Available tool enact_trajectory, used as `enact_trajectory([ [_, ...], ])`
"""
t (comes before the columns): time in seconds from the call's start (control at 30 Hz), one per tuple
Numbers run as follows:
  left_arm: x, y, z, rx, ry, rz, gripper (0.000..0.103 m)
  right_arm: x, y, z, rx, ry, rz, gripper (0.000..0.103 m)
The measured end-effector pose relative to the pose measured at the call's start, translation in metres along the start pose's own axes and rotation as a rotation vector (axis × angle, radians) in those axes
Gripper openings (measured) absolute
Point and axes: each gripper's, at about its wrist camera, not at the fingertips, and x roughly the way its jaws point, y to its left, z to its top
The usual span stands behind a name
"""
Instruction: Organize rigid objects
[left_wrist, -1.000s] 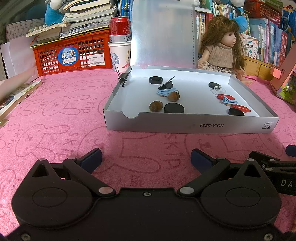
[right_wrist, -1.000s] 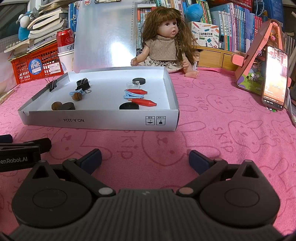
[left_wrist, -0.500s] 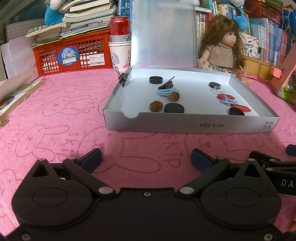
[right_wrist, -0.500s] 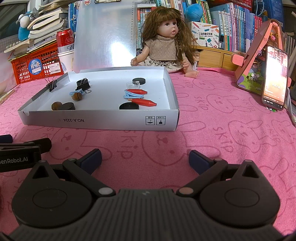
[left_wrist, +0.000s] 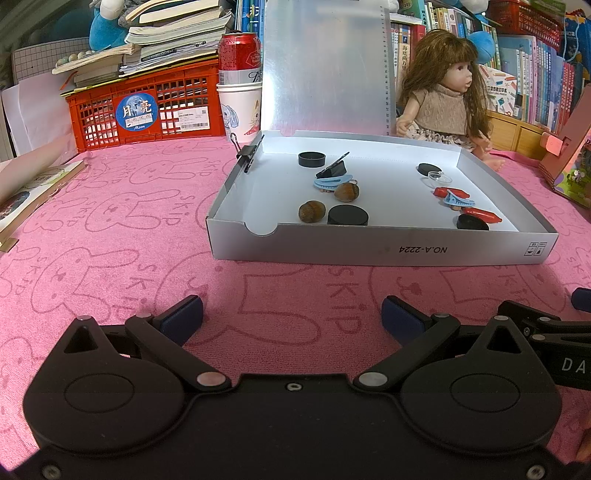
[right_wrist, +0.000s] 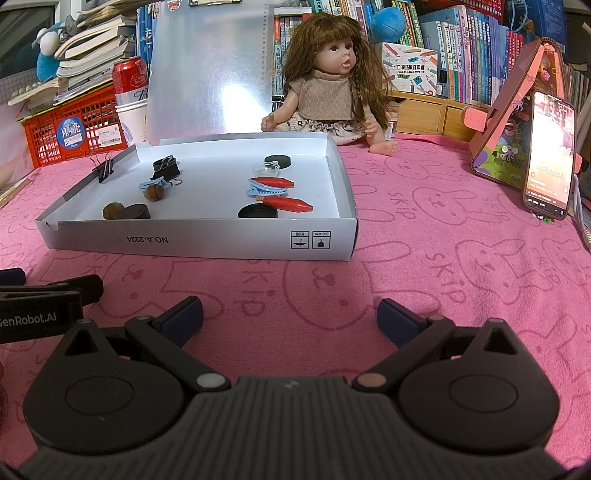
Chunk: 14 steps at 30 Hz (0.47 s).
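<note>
Your left hand-held gripper (left_wrist: 291, 314) hovers low over the pink surface (left_wrist: 122, 229) with its blue-padded fingers spread wide and nothing between them, and your right hand-held gripper (right_wrist: 290, 314) sits the same way just beside it, fingers parted and holding nothing. Both point at the shallow grey box (left_wrist: 369, 250), which lies on the surface ahead of you with its lid standing upright at the back. Inside the box, toward its left side, you have two brown nuts (left_wrist: 312, 211), a black disc (left_wrist: 348, 215) touching the nearer nut, a blue hair clip (left_wrist: 332, 181), a black binder clip (left_wrist: 332, 170) and a black ring-shaped cap (left_wrist: 311, 158) farther back. Toward the right side lie two red crayons (right_wrist: 288, 202), another blue hair clip (right_wrist: 266, 189) between them, a black disc (right_wrist: 258, 212) near the front wall, a small clear cup (right_wrist: 265, 170) and one more black disc (right_wrist: 277, 161) behind it. A second binder clip (left_wrist: 248, 152) is clamped on the box's left wall. Behind the box sits a doll (right_wrist: 334, 79), and to its left an orange crate (left_wrist: 147, 107) under stacked books, with a red can (left_wrist: 239, 55) standing on a paper cup (left_wrist: 239, 107). A phone (right_wrist: 550, 157) leans upright at your far right, against a small pink model house (right_wrist: 513, 118).
</note>
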Motion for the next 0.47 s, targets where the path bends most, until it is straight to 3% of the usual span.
enact_trajectory([
  [0.47,-0.0004,0.0,0.0001,0.0,0.0,0.0,0.103,-0.0001,0.0001,-0.0001,0.0,0.0,0.0,0.103],
])
